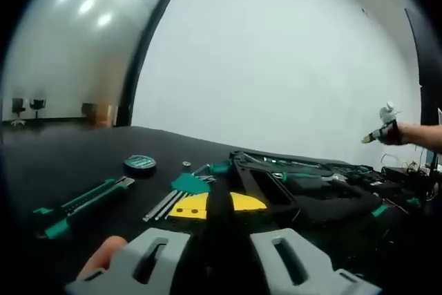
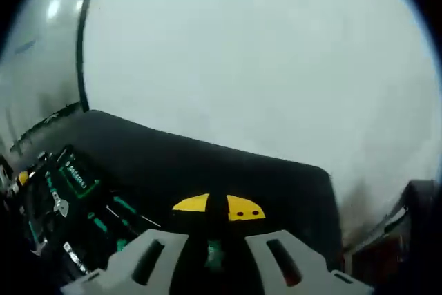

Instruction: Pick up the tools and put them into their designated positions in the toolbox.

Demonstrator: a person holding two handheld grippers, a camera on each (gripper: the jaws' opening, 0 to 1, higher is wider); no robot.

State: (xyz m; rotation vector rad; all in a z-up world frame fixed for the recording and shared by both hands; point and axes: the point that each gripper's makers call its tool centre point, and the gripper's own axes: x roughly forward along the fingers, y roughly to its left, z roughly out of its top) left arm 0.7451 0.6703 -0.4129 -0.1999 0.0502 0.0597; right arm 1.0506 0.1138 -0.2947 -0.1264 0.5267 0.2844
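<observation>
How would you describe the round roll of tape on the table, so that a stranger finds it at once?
On the black table, look left of the open toolbox. The tape roll lies flat beyond the long green and black utility knife. It is the one round thing there; its neighbours are long and thin.

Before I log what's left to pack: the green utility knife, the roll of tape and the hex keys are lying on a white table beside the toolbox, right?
Not quite: the table is black, as the left gripper view shows. The green utility knife, roll of tape and hex keys do lie on it beside the toolbox.
</observation>
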